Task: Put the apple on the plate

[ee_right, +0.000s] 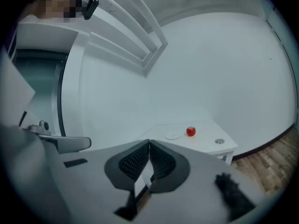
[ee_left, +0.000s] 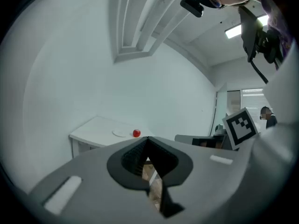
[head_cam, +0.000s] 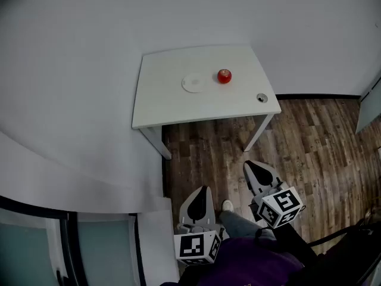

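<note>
White wall (head_cam: pixel 71 70) is seen along the rear and left of the table (head_cam: pixel 172 103); its front and right edges are open to the wood floor (head_cam: pixel 321 148). Both claws are held over that floor, well apart from the table: left gripper (ee_left: pixel 148 139) pressed closed, nothing gripped; right gripper (ee_right: pixel 149 143) likewise closed and empty. Plate (head_cam: pixel 193 83) is set mid-table toward the rear. Apple (head_cam: pixel 224 75) is placed just right of it, not touching, upright, stem up; round, so no long axis is made out. A small round fitting (head_cam: pixel 261 98) is seen near the front right corner.
</note>
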`<state>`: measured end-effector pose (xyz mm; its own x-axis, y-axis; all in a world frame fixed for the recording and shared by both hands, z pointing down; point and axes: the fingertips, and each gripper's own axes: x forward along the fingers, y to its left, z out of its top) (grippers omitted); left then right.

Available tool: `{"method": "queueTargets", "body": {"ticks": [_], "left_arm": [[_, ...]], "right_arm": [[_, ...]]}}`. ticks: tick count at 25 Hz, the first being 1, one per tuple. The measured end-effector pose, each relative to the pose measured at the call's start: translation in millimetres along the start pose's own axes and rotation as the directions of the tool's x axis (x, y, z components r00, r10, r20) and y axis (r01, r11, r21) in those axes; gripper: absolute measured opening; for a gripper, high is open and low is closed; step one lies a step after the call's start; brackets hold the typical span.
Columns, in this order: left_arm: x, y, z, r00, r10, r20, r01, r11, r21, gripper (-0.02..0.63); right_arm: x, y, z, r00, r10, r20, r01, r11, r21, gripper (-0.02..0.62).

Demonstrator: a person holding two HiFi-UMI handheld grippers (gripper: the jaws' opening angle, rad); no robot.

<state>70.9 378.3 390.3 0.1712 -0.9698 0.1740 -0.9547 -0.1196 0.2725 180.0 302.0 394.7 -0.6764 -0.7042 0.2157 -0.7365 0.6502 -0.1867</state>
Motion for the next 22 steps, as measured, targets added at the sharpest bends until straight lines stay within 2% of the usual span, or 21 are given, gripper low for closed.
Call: {"method": "queueTargets", "body": {"ticks": [10,22], "left_arm": [[83,-9,20,0.999,0.028,0.025,-0.029,1.0,0.003,0.008],[130,0,25,0.998,0.064,0.015,-0.064,0.998,0.001,0.008]], "right_arm": [[54,-62,30,0.998,0.063,-0.005,-0.063,0.998,-0.024,0.011],[90,-97,33,0.997,0.075,-0.025,-0.075,0.997,-0.012,0.011]]}}
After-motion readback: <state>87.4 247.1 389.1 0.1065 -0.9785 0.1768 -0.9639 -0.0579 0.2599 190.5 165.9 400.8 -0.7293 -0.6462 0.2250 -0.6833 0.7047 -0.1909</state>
